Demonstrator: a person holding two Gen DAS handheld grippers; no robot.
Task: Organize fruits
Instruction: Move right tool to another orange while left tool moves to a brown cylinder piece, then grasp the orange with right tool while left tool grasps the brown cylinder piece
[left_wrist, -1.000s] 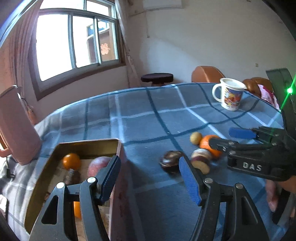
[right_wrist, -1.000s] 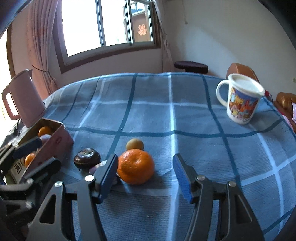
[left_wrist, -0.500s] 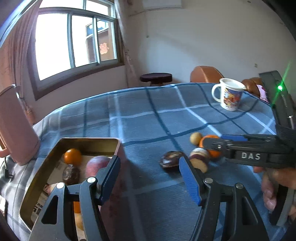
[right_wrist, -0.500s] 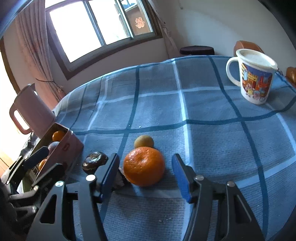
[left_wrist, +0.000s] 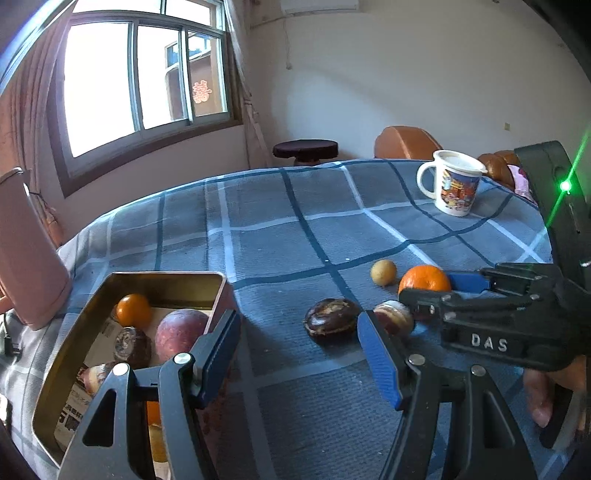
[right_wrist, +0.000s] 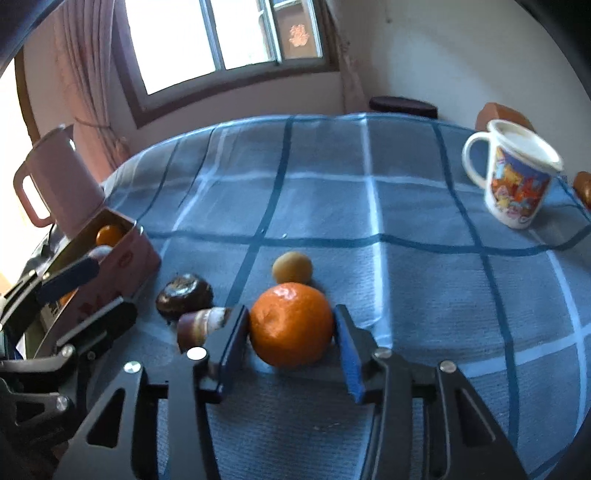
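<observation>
An orange (right_wrist: 291, 323) lies on the blue checked tablecloth (right_wrist: 369, 206), and my right gripper (right_wrist: 291, 338) has its two pads on either side of it, touching it. The orange also shows in the left wrist view (left_wrist: 424, 278) with the right gripper (left_wrist: 439, 291) around it. Beside it lie a small yellow fruit (right_wrist: 291, 267), a dark brown fruit (right_wrist: 183, 295) and a brown-and-white fruit (right_wrist: 201, 325). My left gripper (left_wrist: 299, 354) is open and empty, by the right wall of a metal tin (left_wrist: 159, 275) holding several fruits.
A white picture mug (right_wrist: 517, 181) stands at the far right of the table. A pink kettle (right_wrist: 62, 177) stands behind the tin at the left edge. A stool (left_wrist: 306, 149) and brown chairs (left_wrist: 402, 142) stand beyond the table.
My right gripper has moved forward around the orange and closed its jaws onto it. The left gripper has stayed open near the tin.
</observation>
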